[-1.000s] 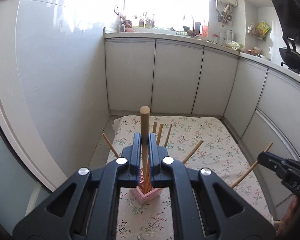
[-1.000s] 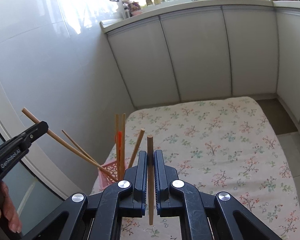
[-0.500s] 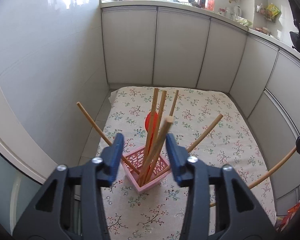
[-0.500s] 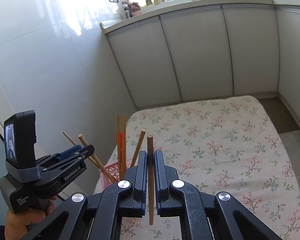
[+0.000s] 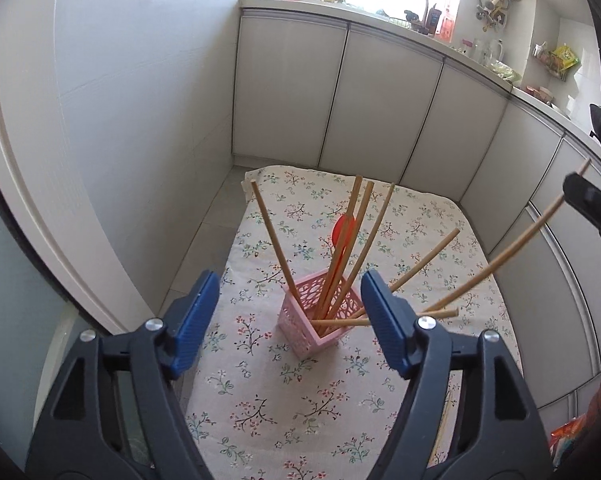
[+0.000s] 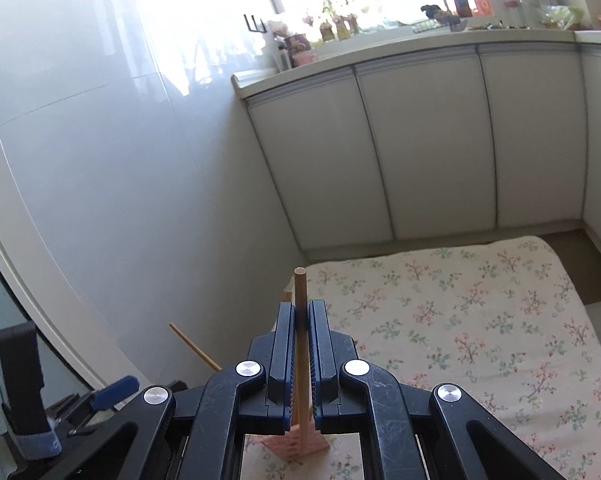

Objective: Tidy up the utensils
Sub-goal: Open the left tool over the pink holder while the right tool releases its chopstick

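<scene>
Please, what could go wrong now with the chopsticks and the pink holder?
1. The pink holder looks light and several chopsticks lean far outward, so it may tip.
2. The right gripper holds a chopstick just above the holder; lowering it could strike the leaning sticks.
3. The left gripper, its fingers opening, could brush them.

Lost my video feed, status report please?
Left gripper jaws opening, nothing between. Right gripper shut on chopstick. Pink holder upright on floral cloth, sticks inside. Nothing blocking.
</scene>
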Tool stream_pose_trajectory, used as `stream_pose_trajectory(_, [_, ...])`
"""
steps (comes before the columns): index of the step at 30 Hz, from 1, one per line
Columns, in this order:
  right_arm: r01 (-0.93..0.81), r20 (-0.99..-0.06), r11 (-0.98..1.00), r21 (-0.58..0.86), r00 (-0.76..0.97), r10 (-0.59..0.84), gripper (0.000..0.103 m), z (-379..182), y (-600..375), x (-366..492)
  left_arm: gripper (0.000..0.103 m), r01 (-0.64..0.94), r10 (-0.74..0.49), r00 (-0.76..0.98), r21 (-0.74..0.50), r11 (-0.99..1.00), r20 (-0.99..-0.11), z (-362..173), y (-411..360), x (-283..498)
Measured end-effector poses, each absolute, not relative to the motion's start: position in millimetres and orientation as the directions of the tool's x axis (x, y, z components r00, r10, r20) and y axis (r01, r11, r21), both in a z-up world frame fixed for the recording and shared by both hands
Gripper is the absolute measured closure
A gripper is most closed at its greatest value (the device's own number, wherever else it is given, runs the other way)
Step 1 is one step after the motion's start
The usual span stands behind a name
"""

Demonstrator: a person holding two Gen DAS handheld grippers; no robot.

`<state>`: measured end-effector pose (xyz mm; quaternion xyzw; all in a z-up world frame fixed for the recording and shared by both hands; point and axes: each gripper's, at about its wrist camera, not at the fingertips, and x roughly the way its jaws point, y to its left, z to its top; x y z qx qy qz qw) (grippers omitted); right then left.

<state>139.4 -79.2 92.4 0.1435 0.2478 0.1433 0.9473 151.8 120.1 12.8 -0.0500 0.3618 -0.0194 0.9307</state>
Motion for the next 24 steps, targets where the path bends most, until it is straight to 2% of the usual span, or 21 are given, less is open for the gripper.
stream_pose_trajectory(11, [-0.217,-0.419,0.892,0.396,0.822,0.386,0.098,78,-49,183,0.028,-0.045,-0.029,0.689,-0.083,0.996,-0.724,0,136,153])
stream_pose_trajectory(18, [-0.209,-0.463,0.892,0.401,0.794,0.394,0.097,50,-33,198,0.028,-0.037,-0.028,0.674,-0.072,0.997,-0.738,-4,131,156])
stream_pose_trajectory(22, [-0.209,-0.473,0.883,0.420,0.780,0.410,0.091,41,-35,202,0.028,-0.023,-0.032,0.674,-0.064,0.998,-0.738,-4,127,155])
stream_pose_trajectory(24, [-0.211,-0.477,0.878,0.429,0.773,0.419,0.072,41,-39,202,0.027,-0.018,-0.030,0.674,-0.057,0.998,-0.738,-4,125,155])
